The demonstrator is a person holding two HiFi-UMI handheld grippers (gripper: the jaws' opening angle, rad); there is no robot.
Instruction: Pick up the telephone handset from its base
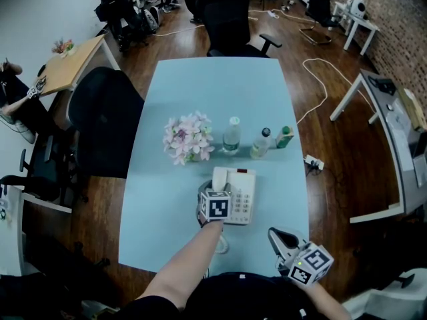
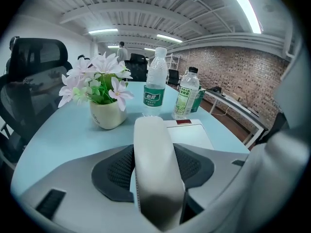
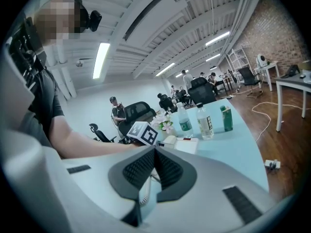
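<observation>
A white telephone base (image 1: 243, 197) lies near the front of the pale blue table (image 1: 220, 92). Its white handset (image 1: 219, 178) rests along the base's left side. My left gripper (image 1: 212, 188) reaches down over the handset. In the left gripper view the handset (image 2: 153, 154) runs straight between the two dark pads (image 2: 111, 171), which lie against its sides, and the base (image 2: 190, 134) shows beyond it. My right gripper (image 1: 275, 234) hovers at the table's front right corner, apart from the phone, its pads (image 3: 167, 168) closed together with nothing held. The coiled cord (image 3: 144, 194) shows below them.
A pot of pink-white flowers (image 1: 189, 137), two clear bottles (image 1: 231, 135) (image 1: 261, 143) and a green carton (image 1: 285, 137) stand in a row behind the phone. Black office chairs (image 1: 103, 122) stand at the table's left and far end. Cables trail over the wooden floor at right.
</observation>
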